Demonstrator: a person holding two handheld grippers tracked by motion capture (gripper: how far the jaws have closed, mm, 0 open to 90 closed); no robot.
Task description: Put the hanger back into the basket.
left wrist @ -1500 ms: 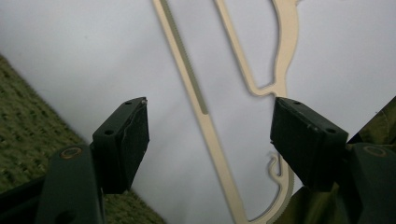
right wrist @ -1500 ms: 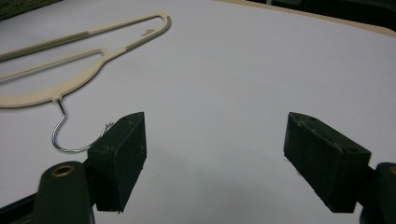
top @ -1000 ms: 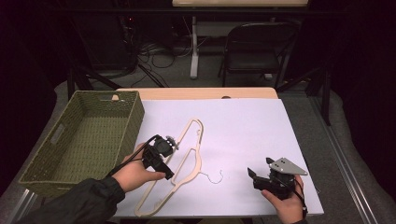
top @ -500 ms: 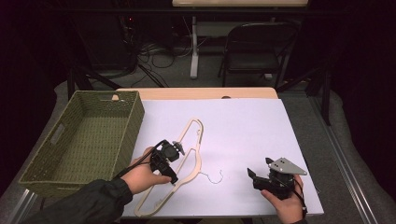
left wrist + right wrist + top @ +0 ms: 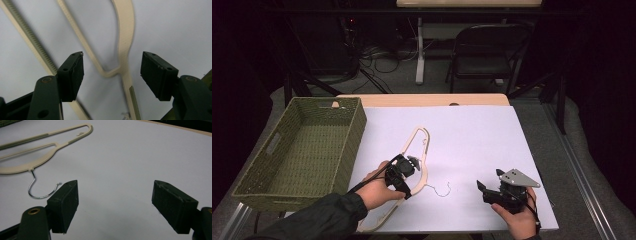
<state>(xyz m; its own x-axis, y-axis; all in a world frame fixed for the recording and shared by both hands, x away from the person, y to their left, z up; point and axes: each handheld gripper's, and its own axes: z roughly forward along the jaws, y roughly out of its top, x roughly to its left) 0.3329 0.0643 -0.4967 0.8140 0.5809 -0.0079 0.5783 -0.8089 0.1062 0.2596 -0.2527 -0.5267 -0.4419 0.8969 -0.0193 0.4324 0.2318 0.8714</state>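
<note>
One hanger (image 5: 412, 170), cream plastic, flat on the bench (image 5: 492, 135); metal hook (image 5: 443, 190) pointing toward 4 o'clock, one end reaching to 12 o'clock, the other running down to 7 o'clock at the near bench edge. Ribbed grip strips along its arms, seen in the left gripper view (image 5: 30, 37). One small clip hook near the top loop.

One basket (image 5: 302, 150), woven, olive green, at 9 o'clock on the bench, nothing seen inside; cut-out handle in its left wall.

Two grippers, two hands. Left gripper (image 5: 408, 172) directly over the hanger's middle, jaws spread wide, the hanger's neck between them but not pinched; inner notch of the hanger (image 5: 123, 50) centred between the pads. Right gripper (image 5: 486, 189) at 5 o'clock, well apart from the hanger, jaws spread, nothing between them but bare sheet; hook (image 5: 37, 190) visible at 10 o'clock in the right gripper view, hanger (image 5: 37, 160) beyond it.

No readable writing, brand or label anywhere.

Surface: pale lilac-white sheet over a light wooden top, wood strip showing at the far edge. Room: dark; one black folding chair (image 5: 487, 55) at 1 o'clock behind the bench, cables (image 5: 382, 55) on the grey floor, one white table leg at 12 o'clock.
</note>
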